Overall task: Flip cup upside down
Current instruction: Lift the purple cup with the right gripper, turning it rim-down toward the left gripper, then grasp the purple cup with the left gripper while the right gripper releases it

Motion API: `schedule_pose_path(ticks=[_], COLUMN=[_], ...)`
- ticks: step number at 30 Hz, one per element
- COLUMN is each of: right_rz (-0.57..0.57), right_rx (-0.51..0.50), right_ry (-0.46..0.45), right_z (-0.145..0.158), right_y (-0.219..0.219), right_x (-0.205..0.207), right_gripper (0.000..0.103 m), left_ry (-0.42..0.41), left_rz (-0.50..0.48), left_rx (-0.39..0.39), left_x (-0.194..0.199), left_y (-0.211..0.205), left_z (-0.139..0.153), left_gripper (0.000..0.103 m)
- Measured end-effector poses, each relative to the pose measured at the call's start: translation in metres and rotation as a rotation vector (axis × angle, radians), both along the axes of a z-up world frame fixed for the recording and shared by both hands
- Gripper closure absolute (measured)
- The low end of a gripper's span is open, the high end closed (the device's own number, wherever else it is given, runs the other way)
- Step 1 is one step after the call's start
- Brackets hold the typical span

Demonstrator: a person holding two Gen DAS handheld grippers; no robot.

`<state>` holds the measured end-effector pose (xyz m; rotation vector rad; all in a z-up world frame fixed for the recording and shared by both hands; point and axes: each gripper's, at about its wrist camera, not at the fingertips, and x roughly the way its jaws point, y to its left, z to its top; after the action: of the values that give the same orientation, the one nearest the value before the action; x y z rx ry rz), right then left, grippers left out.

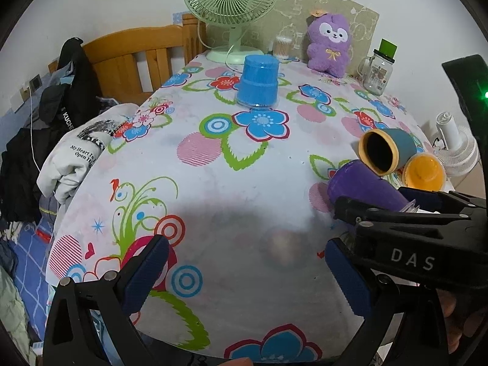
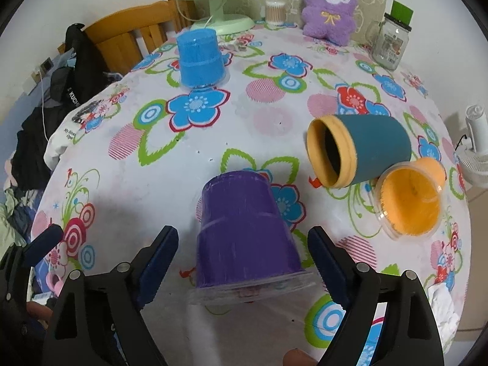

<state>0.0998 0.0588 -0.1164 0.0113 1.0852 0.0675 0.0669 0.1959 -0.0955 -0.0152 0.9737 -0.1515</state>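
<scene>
A purple cup [image 2: 244,238] is between the open fingers of my right gripper [image 2: 244,262], rim toward the camera and base pointing away; I cannot tell whether it rests on the table. Neither blue pad [image 2: 158,259] touches it. It also shows in the left wrist view [image 1: 363,189], behind the right gripper's fingers. My left gripper [image 1: 244,277] is open and empty over the floral tablecloth [image 1: 213,183]. A blue cup [image 1: 258,80] stands upside down at the back. A teal cup with an orange rim [image 2: 360,149] and an orange cup [image 2: 408,201] lie on their sides at the right.
At the table's back stand a green fan [image 1: 231,0], a purple plush toy [image 1: 329,42], a cotton swab jar [image 1: 282,47] and a glass mug jar [image 1: 378,67]. A wooden bed frame and clothes [image 1: 70,91] lie left. A white fan [image 2: 475,152] stands off the right edge.
</scene>
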Motion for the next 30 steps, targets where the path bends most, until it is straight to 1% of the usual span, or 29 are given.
schedule_pose_path(ticks=[3, 10, 12, 14, 16, 18, 22, 25, 30], right_rz=[-0.009, -0.038, -0.06, -0.084, -0.111, -0.137, -0.202, -0.24, -0.258], right_rx=[-0.032, -0.048, -0.053, -0.066, -0.048, -0.035, -0.032, -0.026, -0.023], right_ry=[-0.043, -0.134, -0.172, -0.2, -0.21, -0.215, -0.225, -0.218, -0.192], right_z=[0.011, 0.042, 0.052, 0.059, 0.065, 0.068, 0.069, 0.064, 0.052], right_y=[-0.005, -0.035, -0.048, -0.06, -0.078, -0.094, -0.125, -0.147, -0.164], right_x=[-0.004, -0.018, -0.023, -0.026, -0.028, -0.029, -0.035, -0.039, -0.044], right_gripper=[0.014, 0.014, 0.007, 0.006, 0.006, 0.006, 0.006, 0.006, 0.006], left_ry=[-0.005, -0.048, -0.058, -0.062, -0.064, -0.068, -0.067, -0.057, -0.034], left_rz=[-0.005, -0.009, -0.026, -0.041, -0.062, -0.077, -0.109, -0.119, -0.126], left_rx=[0.0, -0.014, -0.009, -0.004, -0.018, -0.021, -0.002, 0.013, 0.023], left_x=[0.002, 0.012, 0.016, 0.021, 0.025, 0.028, 0.036, 0.043, 0.054], left_y=[-0.003, -0.012, -0.021, -0.032, -0.042, -0.053, -0.078, -0.092, -0.109], left_z=[0.005, 0.028, 0.034, 0.039, 0.043, 0.047, 0.046, 0.043, 0.034], left_gripper=[0.0, 0.0, 0.0, 0.0, 0.0, 0.0, 0.0, 0.0, 0.0])
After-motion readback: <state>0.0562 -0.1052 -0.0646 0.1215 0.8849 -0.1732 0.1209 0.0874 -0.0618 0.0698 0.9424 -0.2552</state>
